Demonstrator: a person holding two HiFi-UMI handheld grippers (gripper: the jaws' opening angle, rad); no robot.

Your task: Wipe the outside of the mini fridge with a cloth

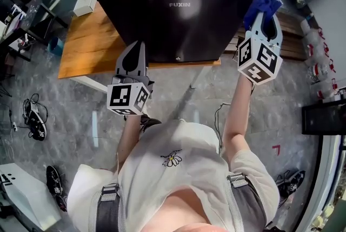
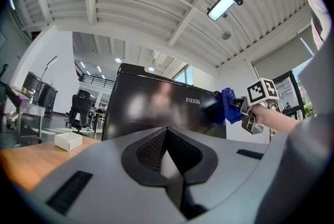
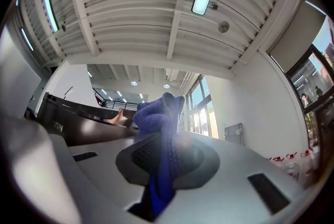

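A black mini fridge (image 1: 178, 9) marked FUXIN stands on a wooden table (image 1: 86, 47); its glossy door (image 2: 156, 108) fills the left gripper view. My right gripper (image 1: 263, 17) is shut on a blue cloth (image 1: 261, 5), which sits at the fridge's upper right front corner. The cloth (image 3: 159, 129) bunches up between the jaws in the right gripper view, with the fridge (image 3: 78, 124) to its left. My left gripper (image 1: 133, 52) hangs in front of the door's lower left, shut with nothing in it. The cloth (image 2: 228, 105) and right gripper (image 2: 241, 105) show at the fridge's right edge.
A small white box (image 1: 85, 1) lies on the table left of the fridge. Wooden pallets (image 1: 292, 36) are at the right. Shoes (image 1: 35, 123) and cables lie on the grey floor. Desks and a chair (image 2: 78, 110) stand further back.
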